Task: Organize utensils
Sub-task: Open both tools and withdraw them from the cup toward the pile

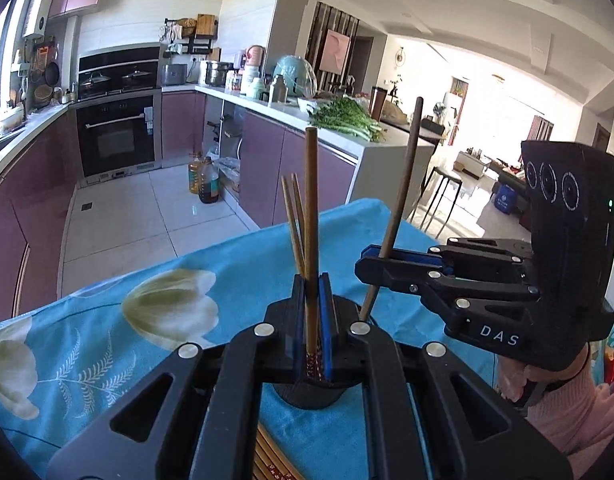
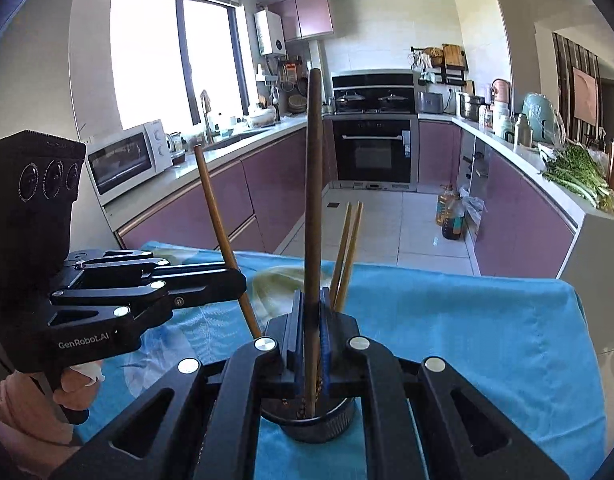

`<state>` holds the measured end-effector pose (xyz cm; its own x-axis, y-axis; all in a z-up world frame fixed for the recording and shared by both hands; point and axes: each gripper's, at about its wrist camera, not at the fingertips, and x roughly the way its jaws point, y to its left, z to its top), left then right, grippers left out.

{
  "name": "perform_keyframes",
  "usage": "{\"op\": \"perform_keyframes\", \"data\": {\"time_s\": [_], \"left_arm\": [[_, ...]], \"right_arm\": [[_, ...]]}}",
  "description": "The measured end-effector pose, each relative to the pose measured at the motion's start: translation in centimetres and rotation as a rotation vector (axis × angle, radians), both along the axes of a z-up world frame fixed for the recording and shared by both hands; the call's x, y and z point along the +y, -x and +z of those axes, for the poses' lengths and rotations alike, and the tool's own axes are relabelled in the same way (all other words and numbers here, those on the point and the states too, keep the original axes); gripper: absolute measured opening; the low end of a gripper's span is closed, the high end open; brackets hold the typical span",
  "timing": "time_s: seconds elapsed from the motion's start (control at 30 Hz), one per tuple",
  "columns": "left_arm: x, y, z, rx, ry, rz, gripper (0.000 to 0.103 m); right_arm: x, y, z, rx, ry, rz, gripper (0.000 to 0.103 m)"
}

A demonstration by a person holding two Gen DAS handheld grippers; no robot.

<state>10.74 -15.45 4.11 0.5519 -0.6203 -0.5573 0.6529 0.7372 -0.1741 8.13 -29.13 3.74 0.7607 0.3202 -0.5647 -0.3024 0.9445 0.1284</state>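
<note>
Left claw (image 1: 311,312) clamped on a light brown chopstick (image 1: 311,216), held upright over the black holder cup (image 1: 307,394); two thinner chopsticks (image 1: 293,216) already lean inside it. Right claw (image 2: 311,320) clamped on a darker chopstick (image 2: 313,200), tip at the cup mouth (image 2: 307,424). Judgement: lower one stick at a time, keep each near vertical, release only once the tip is below the rim — the cup looks light and could tip. More chopsticks (image 1: 267,456) lie on the tabletop (image 1: 107,320), blue floral cloth. Room: kitchen, mauve cabinets (image 2: 227,208), oven (image 2: 373,152), greens on the counter (image 2: 575,172) at right
</note>
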Motion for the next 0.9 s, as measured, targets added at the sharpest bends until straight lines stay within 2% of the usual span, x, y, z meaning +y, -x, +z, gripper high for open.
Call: {"op": "perform_keyframes", "data": {"time_s": [0.2, 0.33, 0.43, 0.6, 0.67, 0.7, 0.77, 0.9], "left_arm": [[-0.8, -1.1, -2.7, 0.074, -0.055, -0.019, 0.009], [-0.6, -1.0, -3.1, 0.072, -0.055, -0.002, 0.013], [0.6, -1.0, -3.0, 0.064, -0.039, 0.016, 0.015], [3.1, 0.2, -2.3, 0.008, -0.024, 0.086, 0.026], [4.3, 0.9, -2.3, -0.011, -0.027, 0.119, 0.034], [5.0, 1.2, -2.4, -0.021, -0.029, 0.135, 0.035], [6.4, 1.8, -2.7, -0.032, -0.041, 0.162, 0.040], [8.9, 2.8, -4.5, -0.002, -0.084, 0.209, 0.044]], "right_arm": [[-0.1, -1.6, -2.3, 0.094, -0.006, -0.023, 0.007], [-0.4, -1.9, -2.8, 0.094, -0.034, -0.045, 0.009], [-0.6, -1.7, -3.0, 0.088, -0.040, -0.051, 0.015], [-0.1, -0.7, -2.7, 0.058, -0.046, -0.050, 0.017], [0.3, 0.3, -2.2, 0.031, -0.050, -0.031, 0.020], [0.7, 1.2, -2.0, 0.014, -0.053, -0.011, 0.025], [1.5, 2.7, -1.6, -0.010, -0.057, 0.040, 0.028], [3.6, 4.9, -1.8, -0.014, -0.052, 0.141, 0.035]]}}
